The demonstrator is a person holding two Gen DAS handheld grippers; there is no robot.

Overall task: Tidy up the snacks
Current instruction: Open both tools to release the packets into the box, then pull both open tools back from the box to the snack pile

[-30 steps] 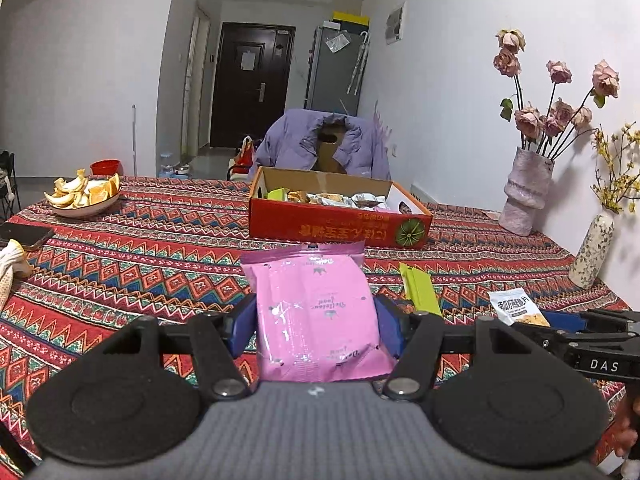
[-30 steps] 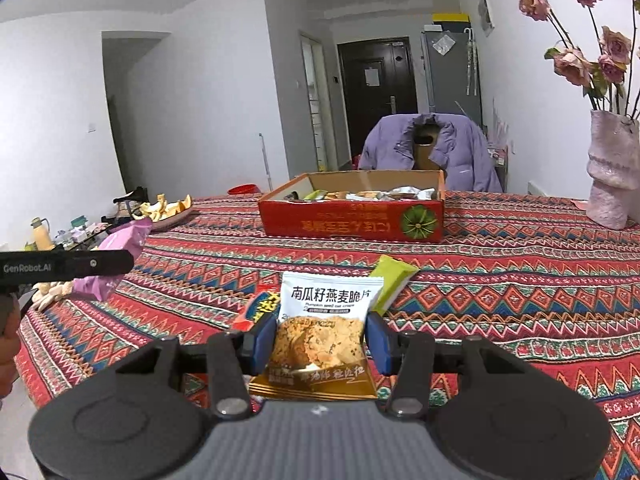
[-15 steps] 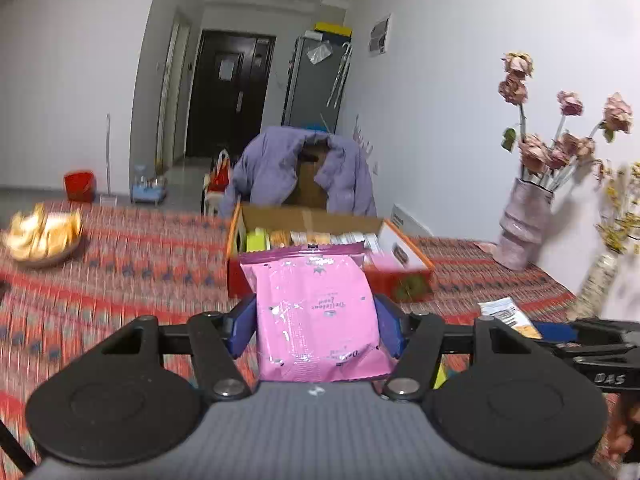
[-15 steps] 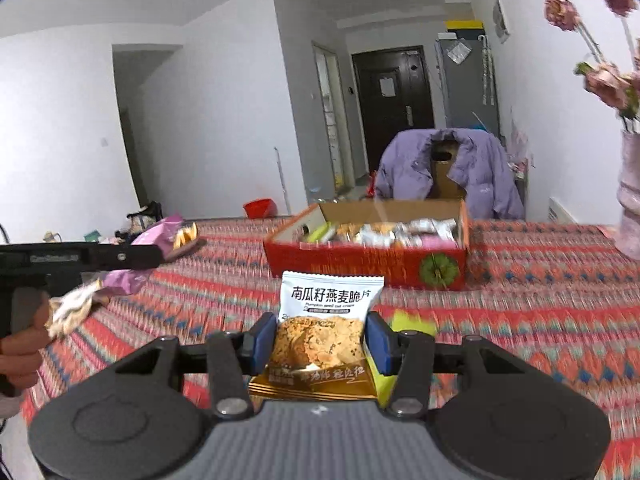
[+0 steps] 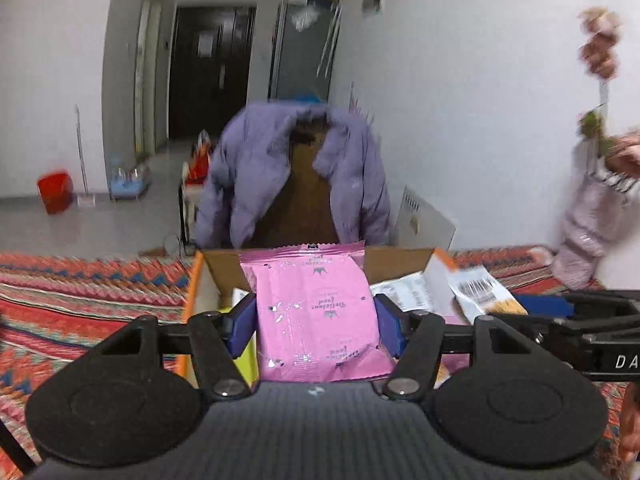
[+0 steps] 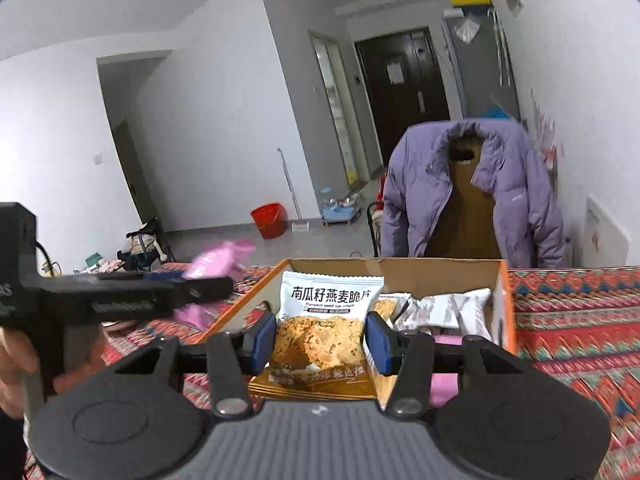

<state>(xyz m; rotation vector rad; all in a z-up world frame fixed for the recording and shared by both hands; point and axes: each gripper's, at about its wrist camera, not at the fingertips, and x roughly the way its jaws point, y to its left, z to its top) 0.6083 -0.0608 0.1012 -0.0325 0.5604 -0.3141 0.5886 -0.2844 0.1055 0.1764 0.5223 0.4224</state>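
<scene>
- Since a second ago both grippers have travelled across the patterned tablecloth [image 6: 568,320] to the cardboard box [image 6: 400,270], which now fills the middle of both views.
- The left gripper [image 5: 316,320] has its jaws part-way open, clamped on the pink packet [image 5: 316,312], held at 12 o'clock over the box's near-left corner.
- The right gripper [image 6: 320,340] has narrower jaws, closed on the oat crisp packet [image 6: 320,320], above the box interior; white snack packets [image 6: 440,310] lie at 2 o'clock.

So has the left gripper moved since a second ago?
Yes. The left gripper, shut on the pink packet, has come forward across the table to the box, which now sits right under its fingertips.
</scene>
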